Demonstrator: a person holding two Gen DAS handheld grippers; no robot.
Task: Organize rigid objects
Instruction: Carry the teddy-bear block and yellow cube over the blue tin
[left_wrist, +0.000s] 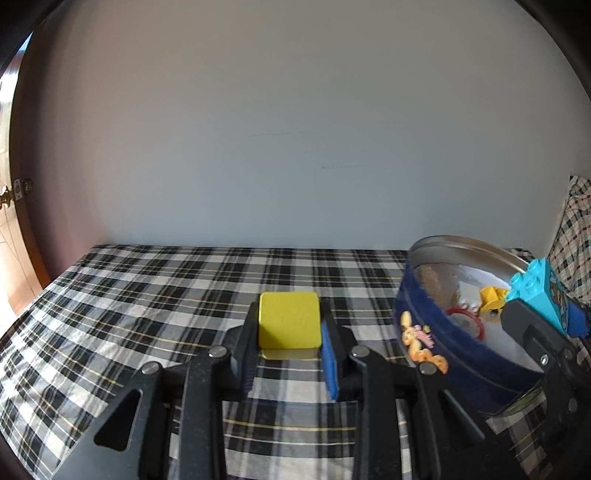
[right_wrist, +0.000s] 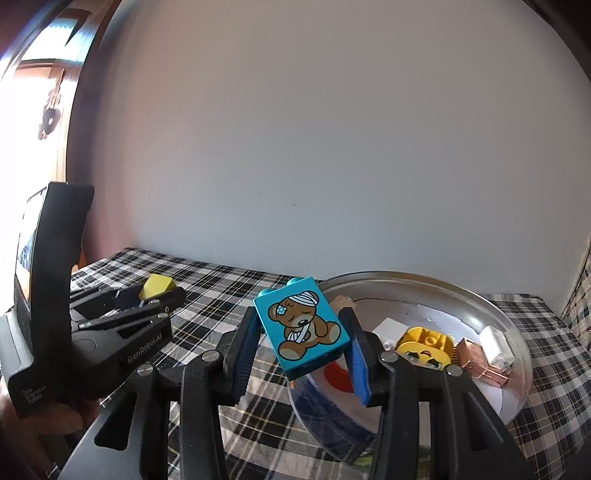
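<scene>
- Two grippers are in view, each one holding a toy block above the checked cloth (left_wrist: 147, 295)
- Left gripper (left_wrist: 290, 332): its jaws are closed on a yellow block (left_wrist: 289, 319), pressed between the two pads. The flat square face of the block looks toward the camera and upward; it seems about as wide as it is long, so I cannot tell a long axis
- Right gripper (right_wrist: 301, 341): its jaws are clamped on a turquoise block (right_wrist: 301, 332) with a bandaged bear printed on the face. This block is tilted — the studs point up and away toward the wall, and the bear's head is at the far end
- The turquoise block hangs at the near left rim of the round blue tin (left_wrist: 424, 332), just over its edge
- Inside the tin lie a yellow piece (right_wrist: 424, 345), a white piece (right_wrist: 496, 349), a copper-coloured clip (right_wrist: 480, 363) and a red ring (left_wrist: 467, 319), close together
- From the right wrist view, the left gripper with its yellow block is well to the left of the tin, over the cloth
</scene>
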